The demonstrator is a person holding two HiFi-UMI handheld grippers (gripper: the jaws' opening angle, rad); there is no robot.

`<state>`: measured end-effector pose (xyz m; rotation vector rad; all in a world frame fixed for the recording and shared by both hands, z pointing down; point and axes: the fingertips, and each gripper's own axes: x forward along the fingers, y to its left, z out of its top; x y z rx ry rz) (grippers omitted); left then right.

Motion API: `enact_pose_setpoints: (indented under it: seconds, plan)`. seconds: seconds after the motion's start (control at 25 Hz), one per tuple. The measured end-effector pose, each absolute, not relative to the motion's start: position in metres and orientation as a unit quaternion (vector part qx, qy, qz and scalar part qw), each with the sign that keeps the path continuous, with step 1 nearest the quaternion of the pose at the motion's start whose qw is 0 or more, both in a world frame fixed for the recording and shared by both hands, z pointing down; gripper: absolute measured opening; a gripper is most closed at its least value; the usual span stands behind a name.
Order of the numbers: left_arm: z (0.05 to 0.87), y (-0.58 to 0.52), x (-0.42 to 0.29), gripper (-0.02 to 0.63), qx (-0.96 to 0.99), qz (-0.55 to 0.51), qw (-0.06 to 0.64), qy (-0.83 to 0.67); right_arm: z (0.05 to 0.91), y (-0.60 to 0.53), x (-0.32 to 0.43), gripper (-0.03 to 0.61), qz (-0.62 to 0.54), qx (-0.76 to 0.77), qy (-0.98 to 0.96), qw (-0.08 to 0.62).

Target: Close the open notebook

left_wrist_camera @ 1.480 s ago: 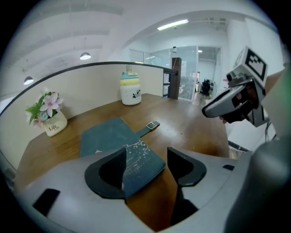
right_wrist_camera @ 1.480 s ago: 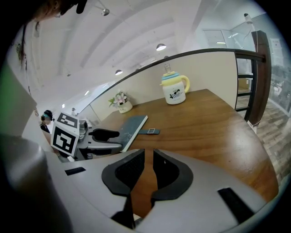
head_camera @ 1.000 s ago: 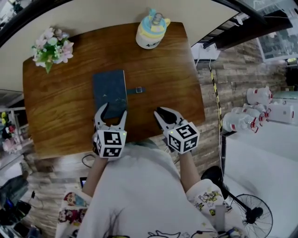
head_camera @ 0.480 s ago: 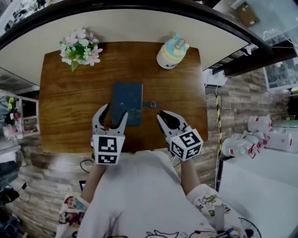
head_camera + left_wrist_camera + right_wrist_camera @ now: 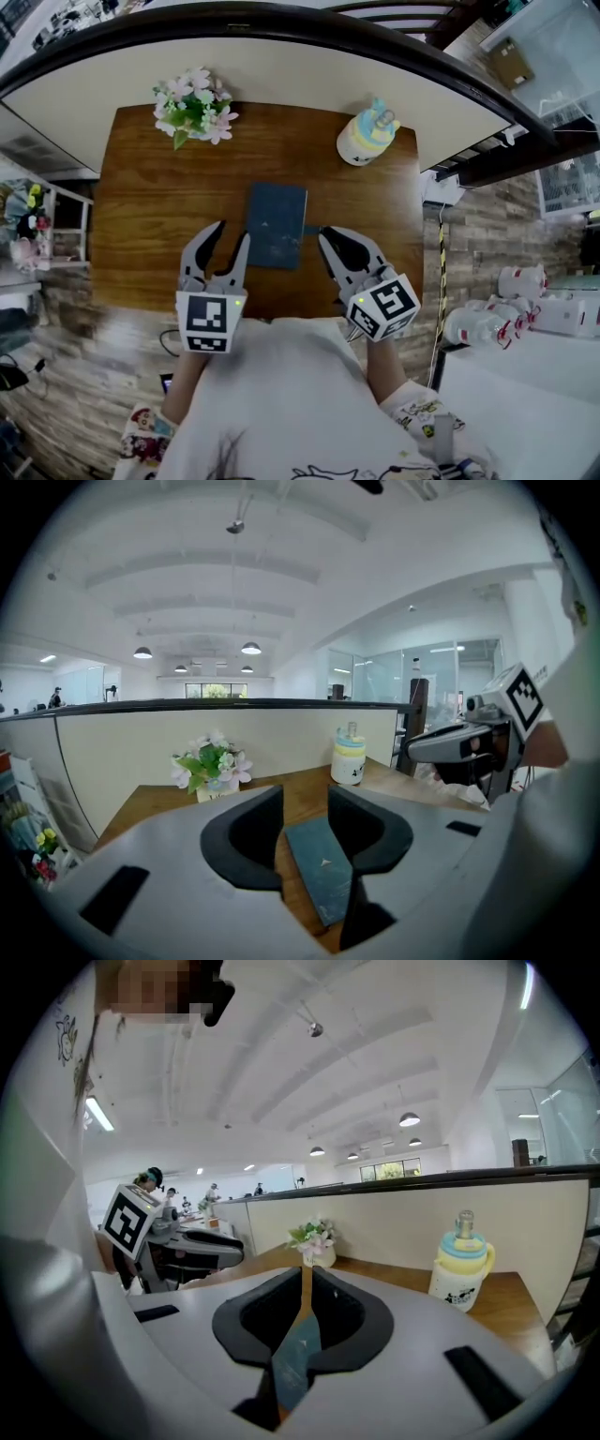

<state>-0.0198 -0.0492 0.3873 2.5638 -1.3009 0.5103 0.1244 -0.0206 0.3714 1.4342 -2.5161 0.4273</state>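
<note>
The dark blue notebook [image 5: 277, 223] lies closed and flat on the wooden table [image 5: 141, 216], its strap [image 5: 312, 230] sticking out to the right. My left gripper [image 5: 232, 236] hovers over the table's near edge, just left of the notebook; its jaws are closing with nothing between them. In the left gripper view the notebook [image 5: 323, 878] shows through the gap of the left gripper [image 5: 305, 794]. My right gripper [image 5: 330, 236] hangs right of the notebook, jaws closing to a narrow slit, empty. Through that slit of the right gripper [image 5: 307, 1274] the notebook [image 5: 295, 1358] shows below.
A pot of pink and white flowers [image 5: 194, 108] stands at the table's far left corner, a pastel baby bottle [image 5: 367, 131] at the far right. A cream partition wall runs behind the table. White bottles [image 5: 487, 323] sit on a surface to the right.
Both grippers have lifted and drawn back from the notebook toward the person. The left jaws have narrowed. The notebook stays closed and unmoved.
</note>
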Motion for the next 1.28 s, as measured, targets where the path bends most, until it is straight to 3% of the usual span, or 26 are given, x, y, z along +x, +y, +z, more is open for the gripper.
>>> enact_pose_setpoints:
  seconds: [0.48,1.28]
  plan:
    - [0.375,-0.052,-0.04,0.015,0.868,0.118,0.148,-0.458,0.359,-0.027,0.121,0.0,0.134,0.499,-0.853,0.078]
    - [0.376,-0.048,-0.044,0.003,0.867,0.118,0.145,-0.462,0.359,-0.023,0.133,-0.002,0.132,0.523,-0.839,0.067]
